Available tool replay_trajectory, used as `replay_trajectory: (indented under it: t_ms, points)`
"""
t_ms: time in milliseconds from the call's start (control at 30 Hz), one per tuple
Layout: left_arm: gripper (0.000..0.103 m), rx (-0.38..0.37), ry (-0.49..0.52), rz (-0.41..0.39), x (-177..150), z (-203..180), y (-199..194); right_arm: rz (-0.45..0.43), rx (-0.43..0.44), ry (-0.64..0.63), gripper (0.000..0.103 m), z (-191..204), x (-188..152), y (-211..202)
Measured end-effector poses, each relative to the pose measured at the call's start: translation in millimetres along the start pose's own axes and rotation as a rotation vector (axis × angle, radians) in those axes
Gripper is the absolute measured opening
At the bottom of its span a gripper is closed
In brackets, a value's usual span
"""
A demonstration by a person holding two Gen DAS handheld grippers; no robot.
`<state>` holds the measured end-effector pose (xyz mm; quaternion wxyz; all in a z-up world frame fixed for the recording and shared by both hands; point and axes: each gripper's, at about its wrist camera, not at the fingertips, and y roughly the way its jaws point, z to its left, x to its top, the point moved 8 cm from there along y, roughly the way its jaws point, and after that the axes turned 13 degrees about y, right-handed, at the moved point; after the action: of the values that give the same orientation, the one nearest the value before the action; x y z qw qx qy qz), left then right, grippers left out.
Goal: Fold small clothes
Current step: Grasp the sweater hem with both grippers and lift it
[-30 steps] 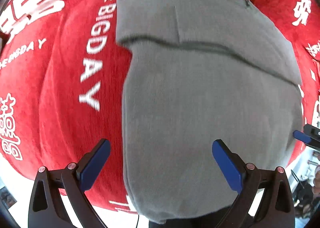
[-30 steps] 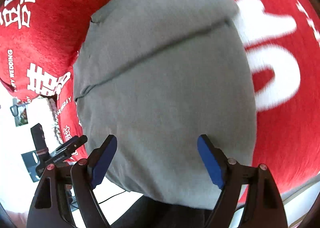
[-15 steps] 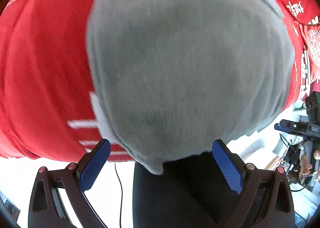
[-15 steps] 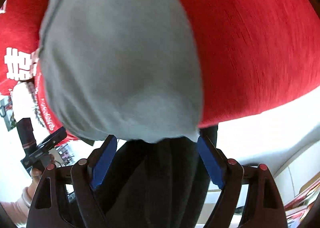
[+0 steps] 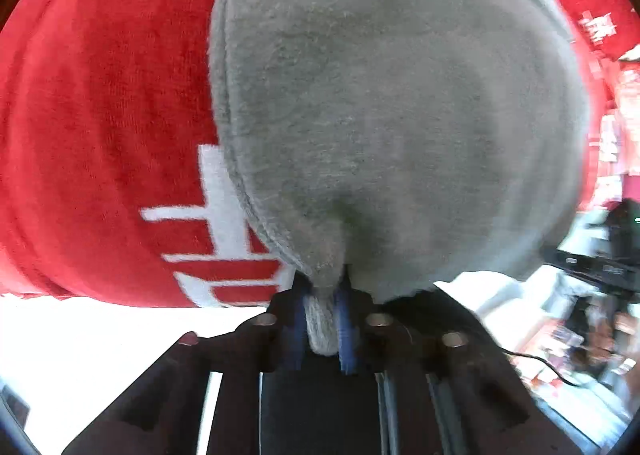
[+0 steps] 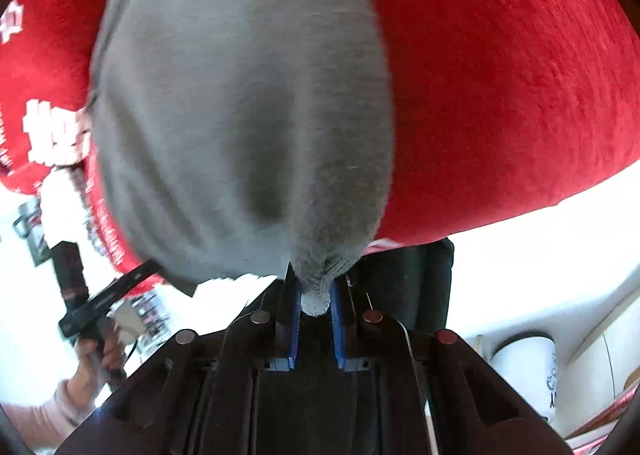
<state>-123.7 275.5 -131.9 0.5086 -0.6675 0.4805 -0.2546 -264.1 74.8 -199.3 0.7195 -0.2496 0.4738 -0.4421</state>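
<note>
Left wrist: left gripper (image 5: 324, 319) clamped on a tuft of the grey garment (image 5: 392, 103) at its near hem; blue pads (image 5: 346, 329) squeeze the cloth. Garment lies on the red cloth (image 5: 100, 95) at the table's near edge

Right wrist: right gripper (image 6: 314, 309) likewise pinched on the garment (image 6: 240, 95), other near corner, red cloth (image 6: 500, 95) beneath. White bucket (image 6: 528, 359) low right, off the table

Judgement: both near corners gripped, fold about to start. Next: lift both together, carry the hem toward the far edge, keep tension even so it lands square
</note>
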Motion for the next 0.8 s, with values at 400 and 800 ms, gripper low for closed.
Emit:
replay_trajectory:
  t_ms: [400,800]
  points:
    - [0.013,-0.101,0.011,-0.297,107,-5,-106,-0.122,0.275,-0.144,0.014,125,51,-73]
    - [0.056,0.154,-0.015,-0.348,181,60,-137,-0.185,0.175,-0.04,0.018,163,159,-60]
